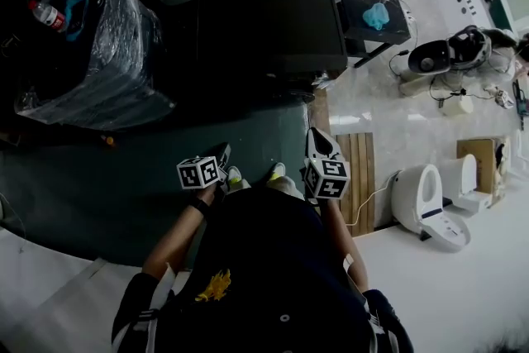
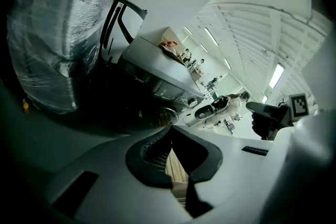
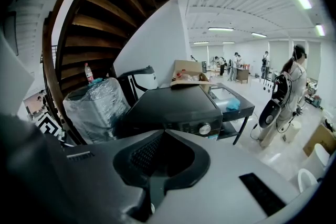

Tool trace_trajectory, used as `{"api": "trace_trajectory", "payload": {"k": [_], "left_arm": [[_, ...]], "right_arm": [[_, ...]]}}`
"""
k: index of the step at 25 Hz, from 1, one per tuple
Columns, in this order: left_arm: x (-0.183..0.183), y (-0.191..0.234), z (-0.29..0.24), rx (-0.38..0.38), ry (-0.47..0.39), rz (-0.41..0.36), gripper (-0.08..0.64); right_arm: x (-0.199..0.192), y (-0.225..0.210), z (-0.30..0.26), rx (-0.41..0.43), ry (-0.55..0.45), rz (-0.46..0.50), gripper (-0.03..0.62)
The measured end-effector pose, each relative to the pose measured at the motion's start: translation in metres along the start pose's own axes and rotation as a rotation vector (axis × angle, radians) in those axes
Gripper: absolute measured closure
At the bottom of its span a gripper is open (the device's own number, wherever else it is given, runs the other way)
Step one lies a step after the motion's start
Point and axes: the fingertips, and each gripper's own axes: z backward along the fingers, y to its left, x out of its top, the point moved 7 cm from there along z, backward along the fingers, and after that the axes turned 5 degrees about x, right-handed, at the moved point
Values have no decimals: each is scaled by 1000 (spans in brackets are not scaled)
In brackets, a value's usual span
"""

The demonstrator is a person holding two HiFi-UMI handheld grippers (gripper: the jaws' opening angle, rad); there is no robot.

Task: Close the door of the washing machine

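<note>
The dark washing machine (image 1: 273,21) stands directly ahead of the person, beyond the green floor mat (image 1: 99,178), with its control knob (image 3: 205,129) facing the grippers. Its door, below that panel, cannot be made out in any view, so the scene fits a door awaiting its push as well as 1 already latched. Good practice is to sight the door edge against the front panel before any contact. The left gripper (image 2: 171,136) and right gripper (image 3: 164,136) are held low, side by side before the torso and angled down toward the machine, each with its 2 jaws pressed together on nothing.
</note>
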Motion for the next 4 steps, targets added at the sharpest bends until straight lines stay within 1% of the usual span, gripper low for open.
{"api": "trace_trajectory", "payload": {"k": [4], "left_arm": [[-2, 21, 10, 8, 4, -19, 543]], "right_arm": [[-8, 6, -5, -23, 3, 4, 568]]}}
